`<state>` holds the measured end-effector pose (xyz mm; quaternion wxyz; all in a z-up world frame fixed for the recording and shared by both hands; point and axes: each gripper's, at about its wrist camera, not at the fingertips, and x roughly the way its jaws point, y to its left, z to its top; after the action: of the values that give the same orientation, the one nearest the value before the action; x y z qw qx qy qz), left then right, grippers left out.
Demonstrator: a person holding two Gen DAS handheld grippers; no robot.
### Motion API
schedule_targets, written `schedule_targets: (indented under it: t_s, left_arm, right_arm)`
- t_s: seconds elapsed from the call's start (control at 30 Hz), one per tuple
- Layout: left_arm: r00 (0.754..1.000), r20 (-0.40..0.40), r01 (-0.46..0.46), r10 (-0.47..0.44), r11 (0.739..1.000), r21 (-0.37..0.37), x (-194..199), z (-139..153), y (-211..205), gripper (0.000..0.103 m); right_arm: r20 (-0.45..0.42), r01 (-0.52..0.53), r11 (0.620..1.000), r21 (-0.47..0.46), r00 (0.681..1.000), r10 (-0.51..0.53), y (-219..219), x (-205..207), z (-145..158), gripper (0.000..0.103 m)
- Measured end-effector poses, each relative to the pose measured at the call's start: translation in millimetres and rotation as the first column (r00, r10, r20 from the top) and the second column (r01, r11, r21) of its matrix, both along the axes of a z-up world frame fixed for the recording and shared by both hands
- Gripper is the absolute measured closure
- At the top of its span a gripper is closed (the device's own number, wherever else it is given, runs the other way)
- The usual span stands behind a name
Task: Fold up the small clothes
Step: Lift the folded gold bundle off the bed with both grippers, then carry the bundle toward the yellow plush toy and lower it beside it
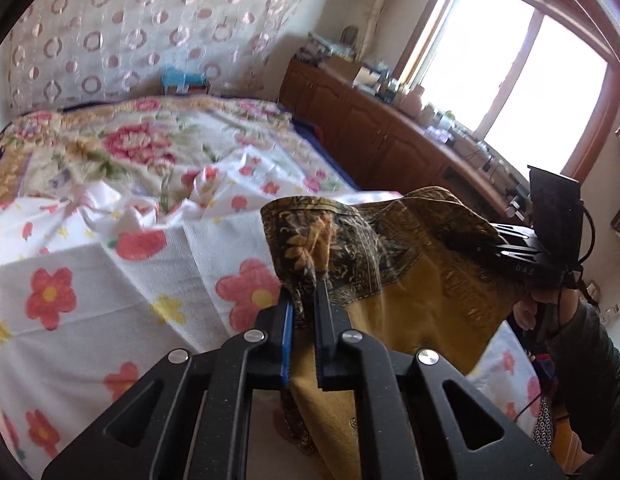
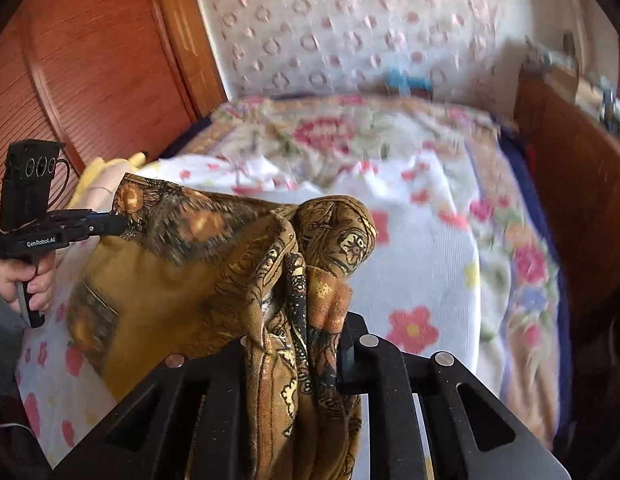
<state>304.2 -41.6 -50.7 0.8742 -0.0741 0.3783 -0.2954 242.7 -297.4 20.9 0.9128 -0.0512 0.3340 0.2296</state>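
Black linkage bars filled the bottom of the left wrist view, and beyond them the left gripper (image 1: 304,304) had its two fingers pinched on a bunched fold of the mustard-and-black patterned garment (image 1: 410,280). From that pinch the cloth rose above the fingertips and stretched away to the right, held up off the bed, its plain mustard part hanging below the patterned band. At the cloth's far right end the right gripper (image 1: 482,246) was clamped on its upper edge, with a hand (image 1: 544,300) and a dark sleeve (image 1: 594,360) under it. To the left of the fingers and beyond them lay the white flowered sheet (image 1: 110,280); further off were a floral blanket (image 1: 142,144), a wooden cabinet (image 1: 370,132) and a bright window (image 1: 510,68). Next, in the right wrist view, a thick twist of the garment (image 2: 306,320) filled the gap between the right gripper's (image 2: 310,356) fingers, which were closed on it; the left finger was mostly hidden by cloth. From there the cloth spread to the left, hanging clear of the sheet (image 2: 422,264), to the left gripper (image 2: 122,222), which nipped its far corner, a hand (image 2: 30,280) on the handle. A wooden door (image 2: 94,60) stood behind it.
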Motion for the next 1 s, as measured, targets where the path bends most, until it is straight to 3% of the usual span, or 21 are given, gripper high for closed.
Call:
schedule_targets:
  t_s: [0.23,0.47,0.6,0.73,1.0]
  left_arm:
    - [0.984,0.147,-0.089,0.099,0.993,-0.072,-52,57,56,0.095]
    - [0.921,0.259,-0.289,0.289,0.956,-0.040,-102,86,141,0.095]
    - [0.878,0.275,-0.398,0.391,0.917,-0.033,-119,82,186,0.095]
    - [0.837,0.247,-0.495,0.488,0.868,-0.035,-137,57,224,0.095]
    - [0.798,0.178,-0.579,0.575,0.815,-0.038,-140,17,263,0.095]
  right_arm:
    - [0.193,-0.101,0.995,0.014,0.976,0.097,43,-39,57,0.089]
    - [0.283,-0.261,0.965,0.000,0.926,0.250,127,-30,85,0.089]
    - [0.298,-0.354,0.934,-0.055,0.887,0.354,196,-9,94,0.089]
    - [0.295,-0.427,0.898,-0.109,0.849,0.439,256,8,102,0.089]
    - [0.259,-0.510,0.826,-0.239,0.787,0.560,349,57,110,0.089]
